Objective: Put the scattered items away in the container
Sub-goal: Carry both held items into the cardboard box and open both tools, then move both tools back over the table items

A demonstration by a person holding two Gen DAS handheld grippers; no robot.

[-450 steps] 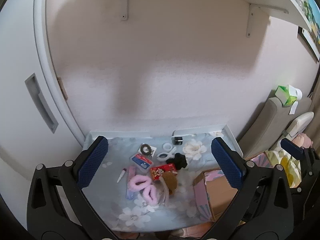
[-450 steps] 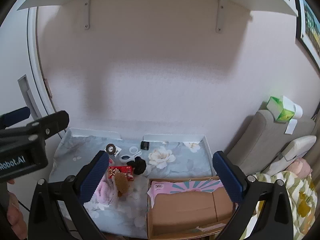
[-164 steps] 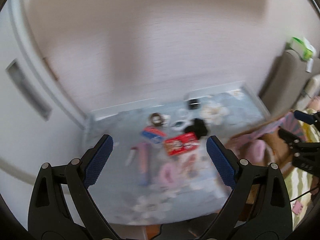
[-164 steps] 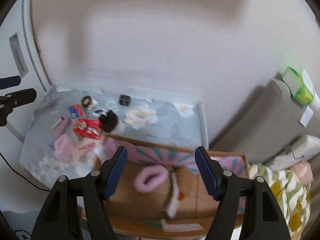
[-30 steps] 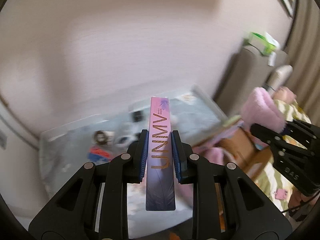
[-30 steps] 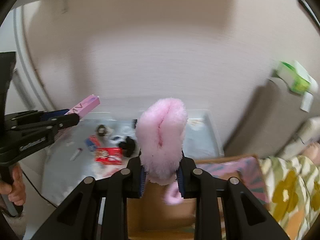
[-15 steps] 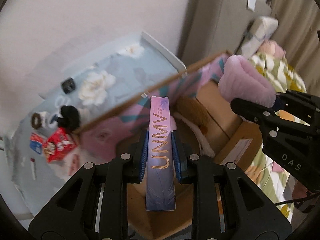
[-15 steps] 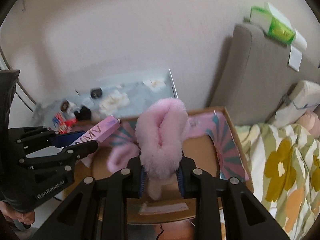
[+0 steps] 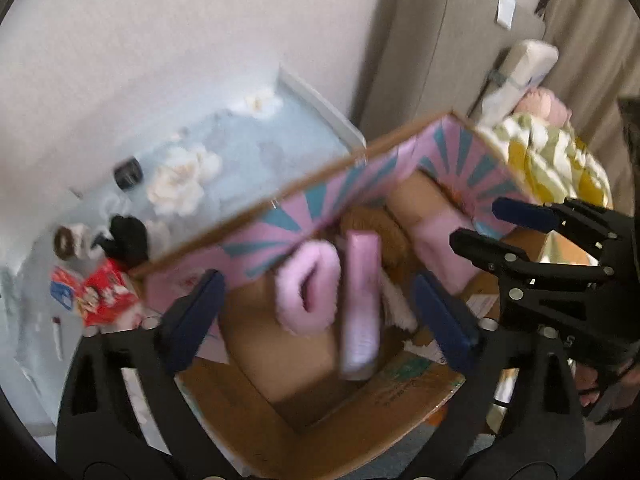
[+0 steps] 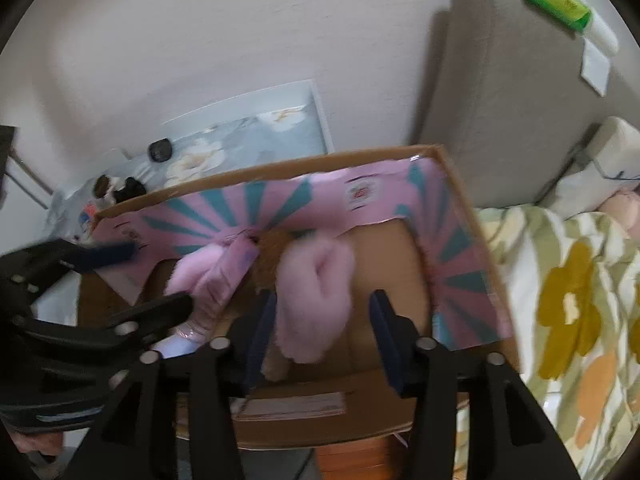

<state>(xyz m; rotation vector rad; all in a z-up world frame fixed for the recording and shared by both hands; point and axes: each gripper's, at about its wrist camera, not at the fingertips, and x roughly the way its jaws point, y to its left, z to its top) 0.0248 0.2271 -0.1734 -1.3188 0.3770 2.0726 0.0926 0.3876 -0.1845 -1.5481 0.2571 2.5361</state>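
Note:
Both grippers hover over the open cardboard box (image 9: 288,384) with pink flaps (image 10: 456,280). My left gripper (image 9: 316,316) is open; the long pink UNMV box (image 9: 360,304) lies loose between its fingers, inside the cardboard box beside a fluffy pink slipper (image 9: 308,284). My right gripper (image 10: 324,332) is open; a second pink slipper (image 10: 316,292) is blurred between its fingers, inside the box. A brown plush toy (image 9: 376,224) lies in the box. The right gripper also shows in the left wrist view (image 9: 480,224).
On the floral tabletop (image 9: 256,152) left of the box lie a red snack packet (image 9: 104,292), a blue card (image 9: 60,292), a black scrunchie (image 9: 128,236), a tape roll (image 9: 64,240) and a small black object (image 9: 128,174). A grey sofa (image 10: 500,112) and a flowered blanket (image 10: 568,300) are to the right.
Both grippers opened over the box. The left one let go of the UNMV box and the right one let go of the pink slipper; both items dropped into the box.

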